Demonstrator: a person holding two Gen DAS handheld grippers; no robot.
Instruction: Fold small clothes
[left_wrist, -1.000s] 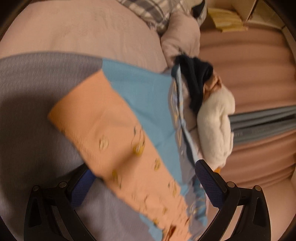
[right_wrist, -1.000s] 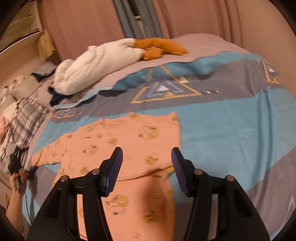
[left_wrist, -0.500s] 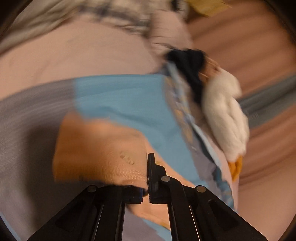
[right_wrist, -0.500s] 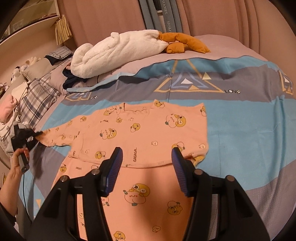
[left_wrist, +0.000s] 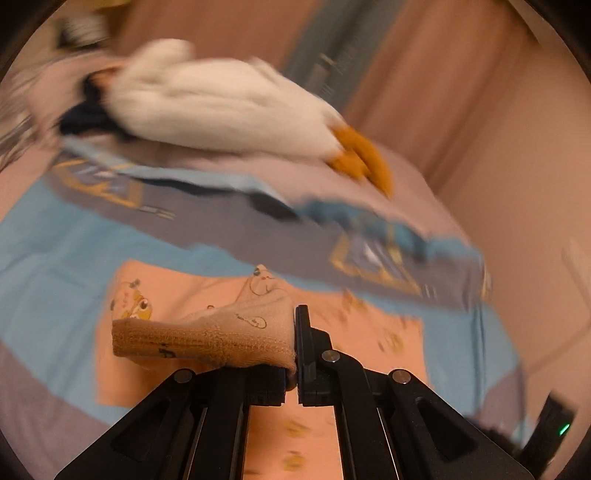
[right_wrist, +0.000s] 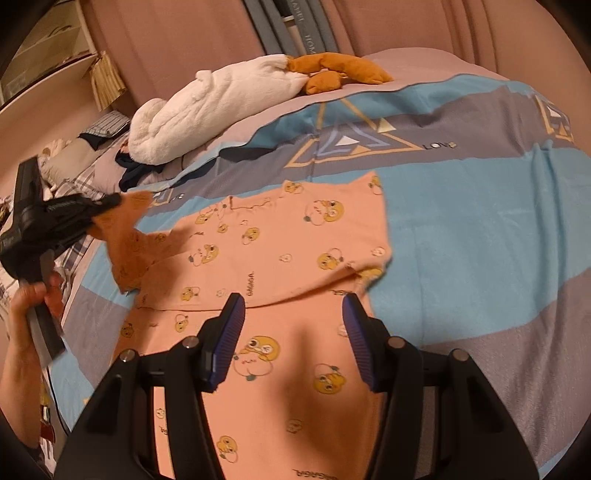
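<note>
An orange child's garment (right_wrist: 288, 254) with yellow cartoon prints lies spread on the bed. My left gripper (left_wrist: 295, 369) is shut on its sleeve cuff (left_wrist: 207, 339) and holds it lifted off the bed. In the right wrist view the left gripper (right_wrist: 107, 203) is at the far left, with the sleeve (right_wrist: 129, 240) raised and swung in toward the body. My right gripper (right_wrist: 293, 343) is open and empty, hovering above the garment's lower part, with the folded hem edge just ahead of its fingertips.
The bed has a blue and grey cover (right_wrist: 480, 229) with triangle prints. A white plush toy (right_wrist: 214, 110) with orange feet (right_wrist: 340, 74) lies at the far side, next to dark clothes (right_wrist: 136, 170). Pink curtains (right_wrist: 184, 44) hang behind. Plaid bedding (right_wrist: 107, 123) is at the far left.
My left gripper closed on the sleeve cuff, lifted it and swung it inward over the garment. The right gripper stayed open above the lower part, moving slightly closer.
</note>
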